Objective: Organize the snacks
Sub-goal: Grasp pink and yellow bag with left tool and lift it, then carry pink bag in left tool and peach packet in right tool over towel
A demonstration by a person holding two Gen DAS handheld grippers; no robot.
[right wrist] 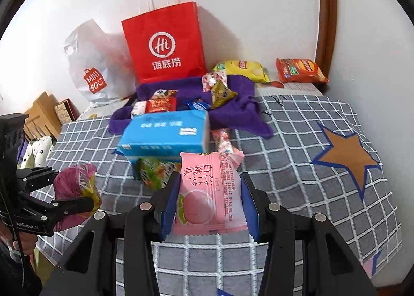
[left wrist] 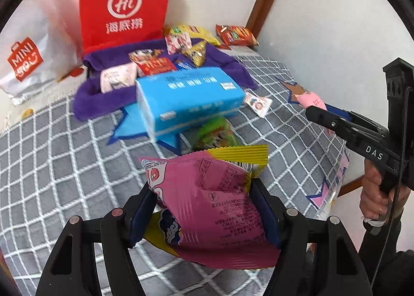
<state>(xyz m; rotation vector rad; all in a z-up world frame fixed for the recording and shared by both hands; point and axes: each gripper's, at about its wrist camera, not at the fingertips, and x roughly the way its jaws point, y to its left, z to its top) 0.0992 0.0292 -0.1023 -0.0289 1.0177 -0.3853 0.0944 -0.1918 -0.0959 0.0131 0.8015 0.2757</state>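
Two packets being carried. Left wrist view: left gripper [left wrist: 204, 208] clamping a crinkly pink-and-yellow snack bag [left wrist: 209, 205] between its pads, light, soft, crushable, best pinched mid-body. Right wrist view: right gripper [right wrist: 209, 205] squeezing a slippery pink peach-flavour packet [right wrist: 207, 192]; blue tissue pack [right wrist: 165, 132] lying just ahead.

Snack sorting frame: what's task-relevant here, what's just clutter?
In play: magenta snack bag in left tool; pink peach packet in right tool; green packet; snacks on purple towel.

Lying about: blue tissue pack, red paper bag, white shopping bag, checked blanket.
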